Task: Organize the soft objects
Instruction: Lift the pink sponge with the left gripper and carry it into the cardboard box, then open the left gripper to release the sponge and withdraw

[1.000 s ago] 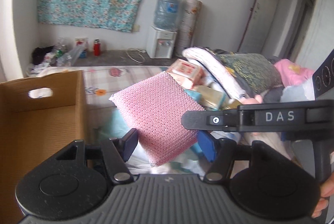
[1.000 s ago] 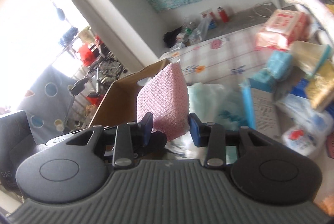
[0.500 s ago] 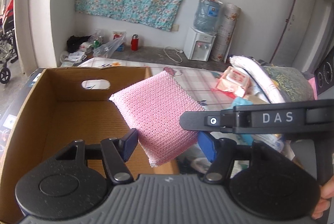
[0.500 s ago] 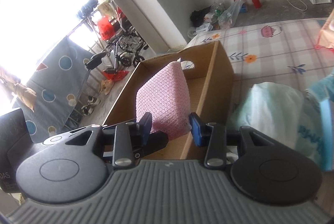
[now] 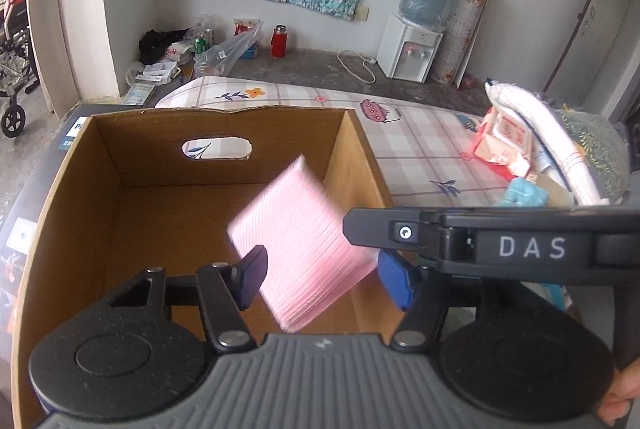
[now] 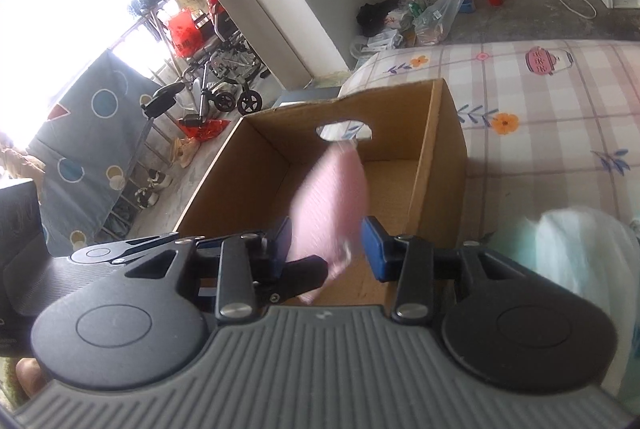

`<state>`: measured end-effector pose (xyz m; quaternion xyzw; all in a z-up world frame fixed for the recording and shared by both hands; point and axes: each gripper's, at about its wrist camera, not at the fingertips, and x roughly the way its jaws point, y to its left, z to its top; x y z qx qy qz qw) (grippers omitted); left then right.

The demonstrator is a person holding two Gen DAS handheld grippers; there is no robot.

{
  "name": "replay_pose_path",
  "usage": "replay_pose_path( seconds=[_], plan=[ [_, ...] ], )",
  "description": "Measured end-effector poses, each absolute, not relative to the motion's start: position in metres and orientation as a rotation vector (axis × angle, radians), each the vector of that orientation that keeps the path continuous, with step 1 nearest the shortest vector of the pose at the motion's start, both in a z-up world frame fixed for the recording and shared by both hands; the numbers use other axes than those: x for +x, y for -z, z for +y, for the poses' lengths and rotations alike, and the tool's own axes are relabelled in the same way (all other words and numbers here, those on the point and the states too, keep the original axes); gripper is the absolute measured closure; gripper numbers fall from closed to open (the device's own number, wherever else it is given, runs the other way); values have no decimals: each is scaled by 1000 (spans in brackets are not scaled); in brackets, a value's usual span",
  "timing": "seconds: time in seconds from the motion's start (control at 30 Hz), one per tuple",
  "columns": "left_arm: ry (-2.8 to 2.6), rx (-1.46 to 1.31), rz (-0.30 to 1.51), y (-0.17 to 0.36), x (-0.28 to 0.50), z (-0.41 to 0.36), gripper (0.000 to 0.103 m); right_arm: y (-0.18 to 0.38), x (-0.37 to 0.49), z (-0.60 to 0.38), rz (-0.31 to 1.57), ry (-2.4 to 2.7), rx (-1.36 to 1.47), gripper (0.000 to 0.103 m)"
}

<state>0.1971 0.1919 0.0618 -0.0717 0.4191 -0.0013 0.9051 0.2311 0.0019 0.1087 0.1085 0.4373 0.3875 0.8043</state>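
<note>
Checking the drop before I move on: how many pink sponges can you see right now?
1. The pink sponge is blurred, above the open cardboard box, between the fingers of both open grippers, left gripper and right gripper. Others may be hidden in the bed's pile.

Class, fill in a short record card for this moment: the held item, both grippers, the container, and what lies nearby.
item: pink sponge pad, motion-blurred, above the box opening
left gripper: open, fingers either side of the pad, gaps visible
right gripper: open, pad between its fingers, gap on the right side
container: cardboard box, no other contents visible
surface: checked bedsheet
nearby: pile of packets right of the box
</note>
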Motion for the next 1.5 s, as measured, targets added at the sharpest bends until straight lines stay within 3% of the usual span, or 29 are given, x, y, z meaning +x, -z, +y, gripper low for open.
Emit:
replay_pose_path(
  seconds=[0.37, 0.5, 0.6, 0.7, 1.27, 1.47, 1.5],
  plan=[
    [12, -249, 1119, -10, 234, 222, 45, -115, 243, -18, 860, -806, 216, 59],
    [28, -314, 1235, 14, 243, 227, 58, -114, 239, -39, 862, -796, 231, 59],
    [3, -282, 1279, 26, 252, 224, 78, -110, 236, -49, 870, -798, 245, 58],
    [-9, -267, 1286, 32, 261, 222, 85, -108, 234, -56, 871, -796, 250, 58],
    [-60, -212, 1208, 38, 300, 207, 83, -94, 237, -80, 896, -762, 306, 58],
    [-89, -202, 1187, 35, 302, 200, 74, -90, 233, -92, 903, -743, 320, 58],
    [-93, -201, 1185, 35, 302, 200, 65, -90, 232, -94, 905, -739, 323, 58]
  ],
)
